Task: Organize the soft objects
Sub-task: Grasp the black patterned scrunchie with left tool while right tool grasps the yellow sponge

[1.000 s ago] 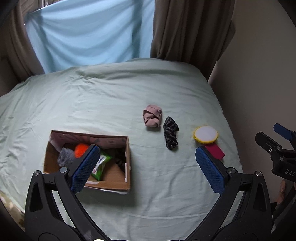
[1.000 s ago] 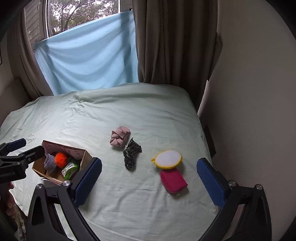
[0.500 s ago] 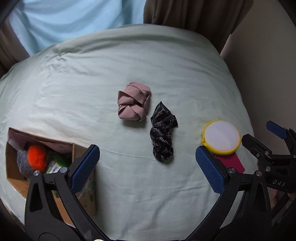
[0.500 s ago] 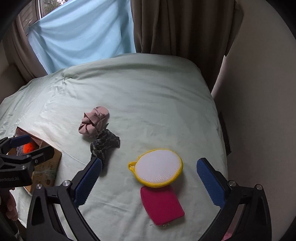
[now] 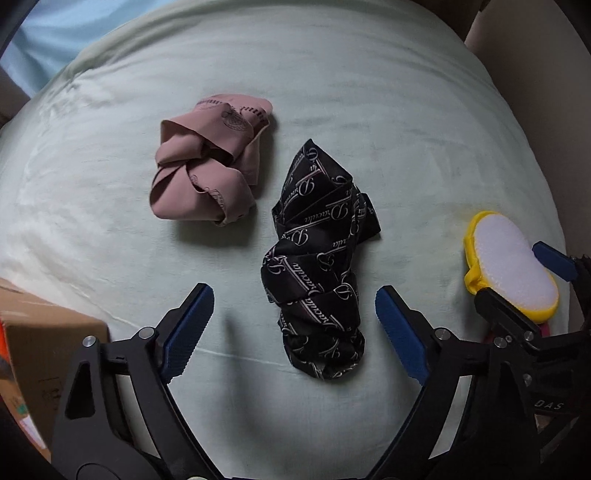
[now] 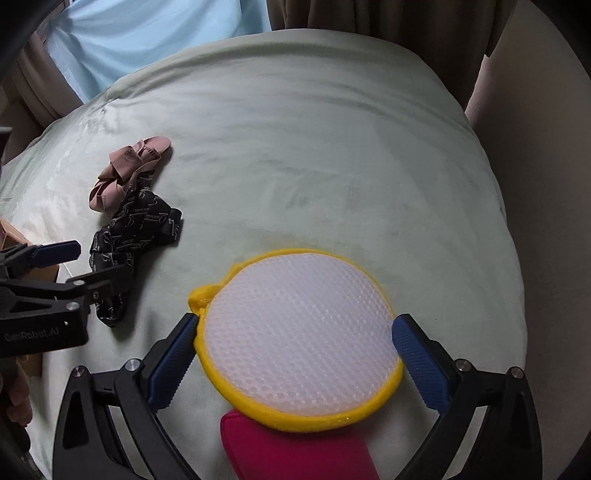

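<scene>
A crumpled black patterned cloth (image 5: 317, 266) lies on the pale green bed sheet (image 5: 369, 110). My left gripper (image 5: 295, 328) is open, its blue pads on either side of the cloth's near end. A knotted pink cloth (image 5: 207, 173) lies to its upper left. A round yellow-rimmed white sponge (image 6: 301, 332) lies in front of a magenta pad (image 6: 295, 450). My right gripper (image 6: 295, 354) is open and straddles the sponge, its pads close to the rim. Both cloths also show in the right wrist view: black (image 6: 136, 236), pink (image 6: 125, 173).
A cardboard box (image 5: 37, 354) with soft items sits at the left edge of the bed. A beige wall (image 6: 546, 184) runs along the bed's right side. Brown curtains (image 6: 369, 22) and a blue sheet (image 6: 147, 33) hang behind the bed.
Both grippers have moved down and forward toward the bed. The left now brackets the black cloth; the right now brackets the yellow sponge. Both stay open.
</scene>
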Tool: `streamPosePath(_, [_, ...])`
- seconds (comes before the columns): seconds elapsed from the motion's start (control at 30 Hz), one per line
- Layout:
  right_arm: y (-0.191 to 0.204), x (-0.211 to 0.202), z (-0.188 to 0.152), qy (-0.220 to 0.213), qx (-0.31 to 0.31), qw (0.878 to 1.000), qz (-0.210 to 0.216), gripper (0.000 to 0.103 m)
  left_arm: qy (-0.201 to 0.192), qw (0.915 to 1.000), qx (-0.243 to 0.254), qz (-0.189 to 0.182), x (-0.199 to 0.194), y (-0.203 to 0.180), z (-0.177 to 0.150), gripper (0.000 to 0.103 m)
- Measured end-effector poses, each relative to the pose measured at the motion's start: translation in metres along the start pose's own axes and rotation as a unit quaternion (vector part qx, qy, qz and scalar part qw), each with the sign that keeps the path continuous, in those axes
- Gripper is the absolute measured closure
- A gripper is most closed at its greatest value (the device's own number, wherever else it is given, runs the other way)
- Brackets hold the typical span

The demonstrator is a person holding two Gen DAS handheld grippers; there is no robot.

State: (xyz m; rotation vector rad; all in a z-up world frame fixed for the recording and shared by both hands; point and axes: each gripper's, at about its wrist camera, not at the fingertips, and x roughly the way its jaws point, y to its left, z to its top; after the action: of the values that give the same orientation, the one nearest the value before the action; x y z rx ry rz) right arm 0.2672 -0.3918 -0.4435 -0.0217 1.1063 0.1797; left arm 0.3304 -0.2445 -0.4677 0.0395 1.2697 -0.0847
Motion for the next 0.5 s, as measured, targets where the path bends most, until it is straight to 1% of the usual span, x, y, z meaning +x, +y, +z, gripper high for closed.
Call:
streamPosePath(0.03, [-0.001, 0.000, 0.000, -0.002, 0.002, 1.000, 0.004, 0.001, 0.004, 1.0000, 0.001, 0.001, 0.004, -0.002, -0.001, 0.023])
streamPosePath(0.1, [-0.003, 0.001, 0.001, -0.006, 0.003, 1.000, 0.010, 0.001, 0.015, 0.9999, -0.003, -0.002, 0.014, -0.004, -0.002, 0.029])
streamPosePath(0.17, [-0.004, 0.005, 0.002, -0.005, 0.004, 1.000, 0.016, 0.004, 0.008, 0.9999, -0.007, 0.000, 0.014, -0.005, -0.003, 0.029])
streamPosePath(0.2, [-0.003, 0.009, 0.003, -0.003, 0.005, 1.000, 0.018, 0.004, 0.008, 1.0000, -0.006, 0.000, 0.014, -0.006, -0.002, 0.032])
streamPosePath(0.27, [-0.003, 0.012, 0.004, -0.001, 0.007, 1.000, 0.021, 0.007, 0.005, 1.0000, -0.001, 0.000, 0.014, -0.007, -0.001, 0.041])
streamPosePath(0.3, [-0.003, 0.014, 0.004, -0.001, 0.008, 1.000, 0.021, 0.008, 0.003, 1.0000, 0.001, -0.001, 0.013, -0.008, -0.002, 0.052])
streamPosePath(0.33, [-0.003, 0.015, 0.004, 0.000, 0.009, 1.000, 0.020, 0.010, 0.003, 1.0000, 0.004, -0.002, 0.013, -0.009, -0.001, 0.060])
streamPosePath(0.4, [-0.003, 0.017, 0.005, 0.001, 0.010, 1.000, 0.017, 0.014, 0.004, 0.9999, 0.010, -0.002, 0.013, -0.013, 0.001, 0.064])
streamPosePath(0.43, [-0.003, 0.017, 0.006, 0.001, 0.011, 1.000, 0.015, 0.018, 0.004, 0.9999, 0.012, -0.002, 0.013, -0.014, 0.001, 0.065])
streamPosePath(0.5, [-0.003, 0.017, 0.007, 0.000, 0.014, 1.000, 0.006, 0.028, 0.006, 0.9999, 0.010, -0.005, 0.011, -0.014, 0.001, 0.067])
